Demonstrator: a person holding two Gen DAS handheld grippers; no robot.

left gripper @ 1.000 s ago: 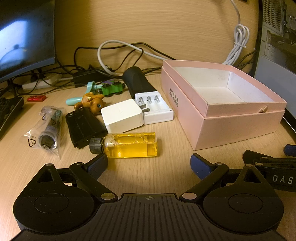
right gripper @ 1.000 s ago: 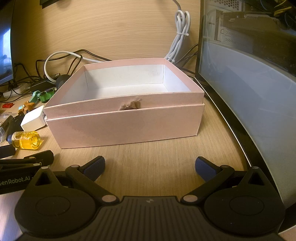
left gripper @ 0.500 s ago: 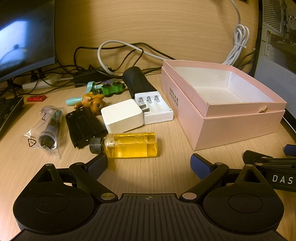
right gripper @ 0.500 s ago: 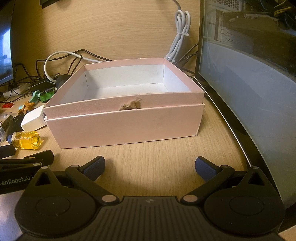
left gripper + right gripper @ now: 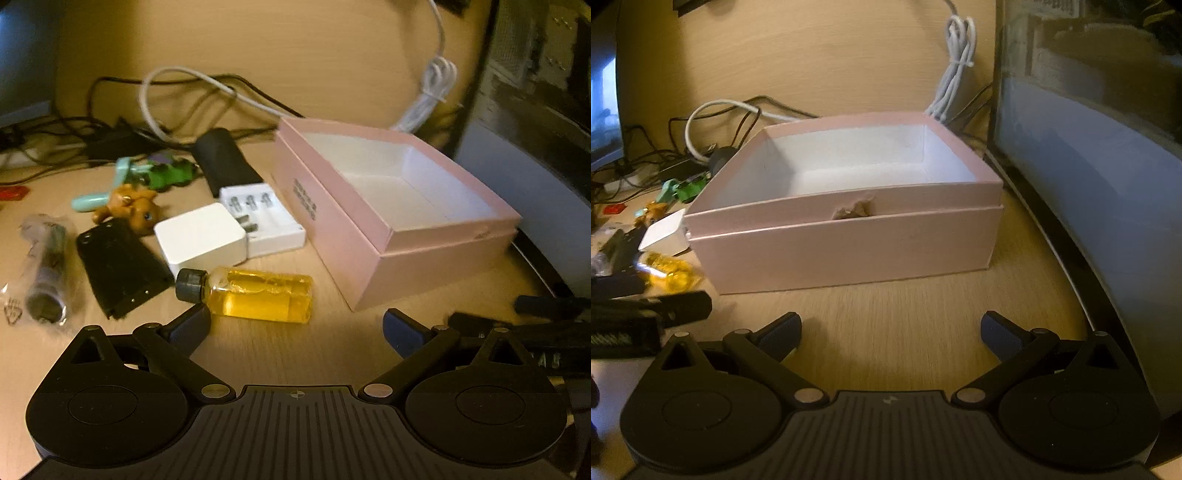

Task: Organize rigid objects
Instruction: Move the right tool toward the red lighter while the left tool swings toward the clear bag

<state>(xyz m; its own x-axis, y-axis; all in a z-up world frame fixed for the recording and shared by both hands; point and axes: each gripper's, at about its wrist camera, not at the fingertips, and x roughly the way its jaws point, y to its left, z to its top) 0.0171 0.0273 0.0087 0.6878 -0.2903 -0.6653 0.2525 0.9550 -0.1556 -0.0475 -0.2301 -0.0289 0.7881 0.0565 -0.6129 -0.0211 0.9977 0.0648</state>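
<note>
An open, empty pink box point(image 5: 343, 236) sits on the wooden desk; it also fills the right wrist view point(image 5: 846, 251). Left of it lie a bottle of yellow liquid point(image 5: 255, 295), a white charger cube point(image 5: 201, 240), a white battery holder point(image 5: 269, 218), a flat black piece point(image 5: 118, 266), a brown toy figure point(image 5: 129, 206), a green toy point(image 5: 170, 173), a black case point(image 5: 221, 158) and a bagged tube point(image 5: 44, 269). My left gripper point(image 5: 295, 328) is open, just before the bottle. My right gripper point(image 5: 890, 332) is open and empty before the box's front wall.
Cables point(image 5: 177, 85) trail along the back wall. A computer case point(image 5: 1089, 155) stands close on the right of the box. A monitor point(image 5: 26, 59) stands at the far left. My left gripper's body point(image 5: 635, 314) shows at the right wrist view's left edge.
Both grippers have lifted and moved forward a little after holding still; the views are blurred. The bottle now lies closer to my left gripper's fingers. Nothing has been gripped.
</note>
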